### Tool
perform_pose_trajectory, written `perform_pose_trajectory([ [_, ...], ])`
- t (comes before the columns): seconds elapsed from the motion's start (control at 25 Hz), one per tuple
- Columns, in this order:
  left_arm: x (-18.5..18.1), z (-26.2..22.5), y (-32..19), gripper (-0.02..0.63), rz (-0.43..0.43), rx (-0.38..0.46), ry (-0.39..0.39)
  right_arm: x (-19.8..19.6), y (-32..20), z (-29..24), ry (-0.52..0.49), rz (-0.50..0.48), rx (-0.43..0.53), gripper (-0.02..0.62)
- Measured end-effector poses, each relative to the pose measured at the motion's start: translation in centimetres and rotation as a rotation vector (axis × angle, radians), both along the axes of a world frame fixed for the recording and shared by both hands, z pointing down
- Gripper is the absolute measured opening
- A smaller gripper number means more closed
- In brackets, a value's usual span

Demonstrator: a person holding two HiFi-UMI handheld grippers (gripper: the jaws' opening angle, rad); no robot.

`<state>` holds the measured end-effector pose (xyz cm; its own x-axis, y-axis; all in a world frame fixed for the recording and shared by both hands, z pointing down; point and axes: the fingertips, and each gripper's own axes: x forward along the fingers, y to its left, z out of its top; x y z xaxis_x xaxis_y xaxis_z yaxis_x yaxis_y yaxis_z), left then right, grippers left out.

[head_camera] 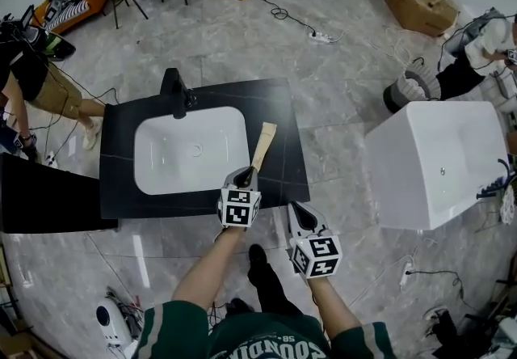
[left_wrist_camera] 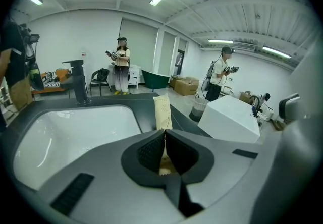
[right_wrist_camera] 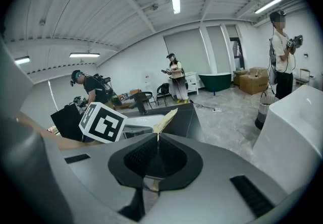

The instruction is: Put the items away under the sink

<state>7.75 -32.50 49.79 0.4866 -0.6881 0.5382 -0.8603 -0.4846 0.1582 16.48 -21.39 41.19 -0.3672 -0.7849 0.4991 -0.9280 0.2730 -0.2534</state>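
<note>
Gripping the near end of the tan packet (head_camera: 264,145), the left tool (head_camera: 245,178) has its jaws pressed together on it. The left gripper view shows the packet (left_wrist_camera: 162,112) running out from the jaw tips along the black desk (head_camera: 283,107), just right of the white basin (head_camera: 161,147). Only the head view shows the right tool (head_camera: 295,212) off the desk's front edge, beside the left tool. The right gripper view shows that tool (right_wrist_camera: 157,140) closed on nothing, with the packet (right_wrist_camera: 166,119) beyond its tips.
</note>
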Motion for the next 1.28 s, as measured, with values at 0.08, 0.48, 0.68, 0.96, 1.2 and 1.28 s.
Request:
perform_pose_trajectory([
  [0.08,-0.4,-0.9,0.9,0.014,0.001,0.019,0.014,-0.7,0.6,-0.6,0.001,-0.008,0.011,0.043],
  [0.48,-4.4,-5.8,7.2,0.014,-0.052,0.075,0.085,-4.0,5.5,-3.5,0.019,-0.039,0.077,0.043],
  [0.68,-6.5,-7.7,11.9,0.013,-0.045,0.104,0.076,-5.7,8.6,-5.1,0.016,-0.053,0.109,0.043],
  [0.96,-10.5,-8.8,18.5,0.014,-0.048,0.114,0.071,-9.7,13.5,-6.1,0.005,-0.093,0.129,0.043],
  [1.2,-13.1,-9.1,24.6,0.013,-0.078,0.116,0.081,-12.2,18.1,-5.6,0.014,-0.132,0.130,0.043],
  [1.28,-14.0,-9.3,26.6,0.014,-0.086,0.116,0.078,-13.0,19.5,-5.4,0.015,-0.145,0.126,0.043],
])
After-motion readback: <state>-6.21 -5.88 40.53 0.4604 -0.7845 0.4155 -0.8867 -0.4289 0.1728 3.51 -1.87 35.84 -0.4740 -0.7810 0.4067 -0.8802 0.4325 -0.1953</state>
